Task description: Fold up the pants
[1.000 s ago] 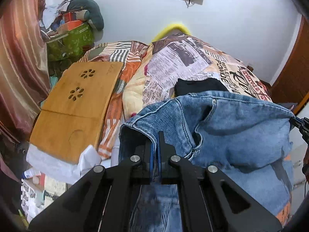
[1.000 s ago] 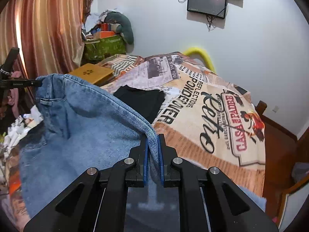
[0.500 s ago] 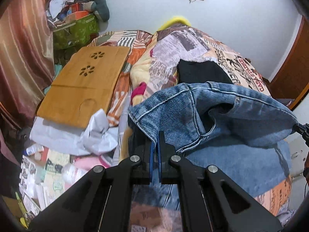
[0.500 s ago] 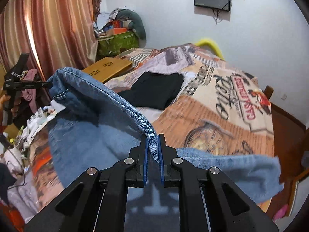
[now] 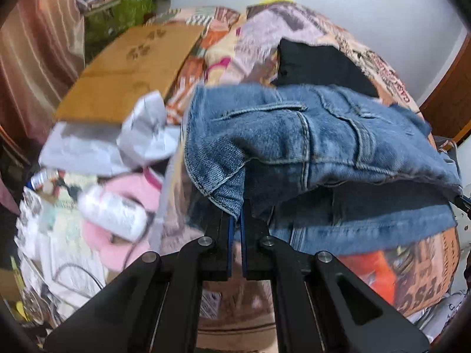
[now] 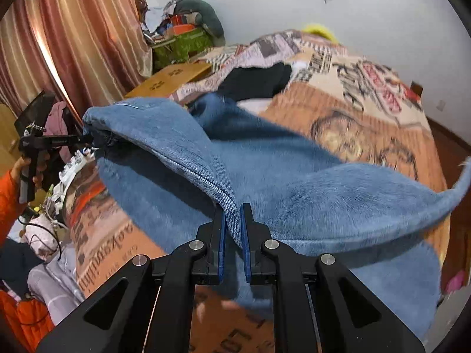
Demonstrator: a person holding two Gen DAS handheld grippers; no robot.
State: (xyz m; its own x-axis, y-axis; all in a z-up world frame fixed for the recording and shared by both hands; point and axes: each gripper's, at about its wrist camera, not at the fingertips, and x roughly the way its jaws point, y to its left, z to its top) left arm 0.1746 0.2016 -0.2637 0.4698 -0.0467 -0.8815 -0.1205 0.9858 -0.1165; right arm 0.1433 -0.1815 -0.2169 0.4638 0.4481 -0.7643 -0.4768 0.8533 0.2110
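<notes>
Bed (image 6: 338,108) with a printed cover is used as the folding place, and the pants (image 5: 294,135) are held lifted over it, lower part spread on the cover, so the top half can be doubled over. One denim edge is clamped tight in the left hand-held gripper (image 5: 238,223) and the other in the right hand-held gripper (image 6: 234,214), keeping the fold line taut.

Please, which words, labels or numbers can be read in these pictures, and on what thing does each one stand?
Bedspread, red emblem and black script: printed words, all motion-blurred, unreadable.
Bedspread's near corner, left wrist view: big dark letters, not surely readable.
White cylinder: label too blurred.
Jeans: no text visible.
</notes>
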